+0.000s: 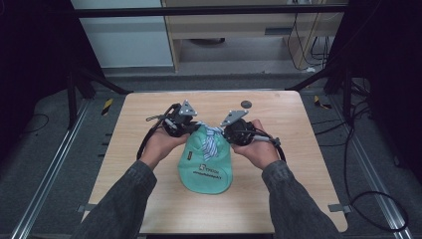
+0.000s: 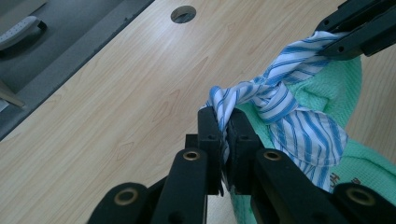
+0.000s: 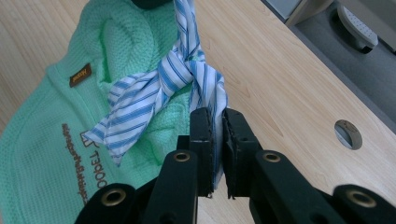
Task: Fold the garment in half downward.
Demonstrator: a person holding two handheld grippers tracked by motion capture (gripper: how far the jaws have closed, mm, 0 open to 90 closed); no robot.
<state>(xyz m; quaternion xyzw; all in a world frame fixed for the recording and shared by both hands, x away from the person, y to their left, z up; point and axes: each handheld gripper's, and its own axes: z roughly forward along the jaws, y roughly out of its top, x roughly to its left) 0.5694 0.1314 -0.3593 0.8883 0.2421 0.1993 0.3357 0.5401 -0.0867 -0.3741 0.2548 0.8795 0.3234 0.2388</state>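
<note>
The table (image 1: 149,149) is light wood-grain laminate with rounded corners, and a round grommet hole (image 1: 246,104) sits near its far edge, right of centre. It stands on grey carpet, flanked by aluminium rails (image 1: 50,174) running along the floor on both sides. Black frame struts (image 1: 99,79) slant down to the floor at the far corners, with yellow-and-black tape (image 1: 107,106) beside the left one and more at the right. Beyond the table is a pale cabinet (image 1: 124,40) and a wooden desk with cables (image 1: 303,40) hanging at its right. A black cable loops over the carpet on the right.

A green cloth (image 1: 208,164) with dark printed lettering and a small brown tag lies on the middle of the table, its far end bunched up. A blue-and-white striped strip (image 1: 211,142) is knotted around that bunched end, just between the two hands.

The left hand-held gripper (image 1: 191,125) is clamped on one end of the strip: in the left gripper view its jaws are pressed together with striped fabric (image 2: 224,109) pinched between them. The right hand-held gripper (image 1: 222,130) is clamped on the other end, its jaws likewise closed on the strip (image 3: 215,98) in the right gripper view. The knot (image 3: 175,65) sits between the two grips, above the green cloth. Both of the person's forearms, in grey sleeves (image 1: 124,199), come in from the near edge.
</note>
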